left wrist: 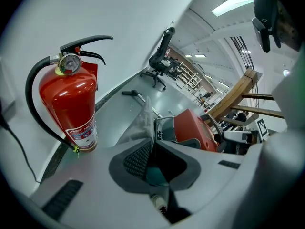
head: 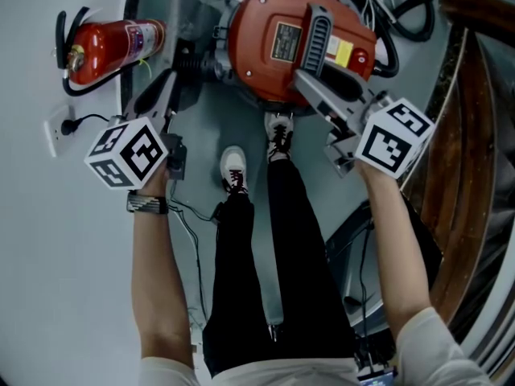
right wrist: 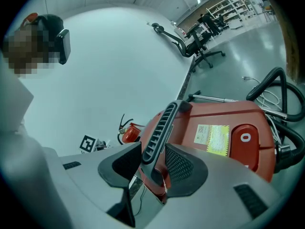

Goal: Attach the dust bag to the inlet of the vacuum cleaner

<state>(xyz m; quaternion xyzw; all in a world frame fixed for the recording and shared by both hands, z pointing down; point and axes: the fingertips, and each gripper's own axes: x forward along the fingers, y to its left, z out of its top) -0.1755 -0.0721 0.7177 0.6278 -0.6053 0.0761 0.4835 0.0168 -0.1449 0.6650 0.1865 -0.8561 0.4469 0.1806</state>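
Observation:
A red vacuum cleaner [head: 273, 47] [left wrist: 190, 128] [right wrist: 224, 123] stands on the grey floor just ahead of my feet. My right gripper [head: 310, 83] [right wrist: 152, 161] is shut on its black ribbed handle [head: 315, 34] [right wrist: 162, 128], one pad on each side. Left of the vacuum hangs the grey fabric dust bag [head: 189, 22] [left wrist: 143, 123]. My left gripper [head: 165, 87] [left wrist: 152, 151] is shut on its near edge. The inlet is hidden behind the bag and the body.
A red fire extinguisher [head: 105, 47] [left wrist: 71, 104] stands against the white wall at the left, by a wall socket [head: 60, 127]. Black hose [head: 402, 6] [right wrist: 281, 104] coils behind the vacuum. A wooden structure [head: 475, 135] borders the right. Office chairs [right wrist: 200, 46] stand far off.

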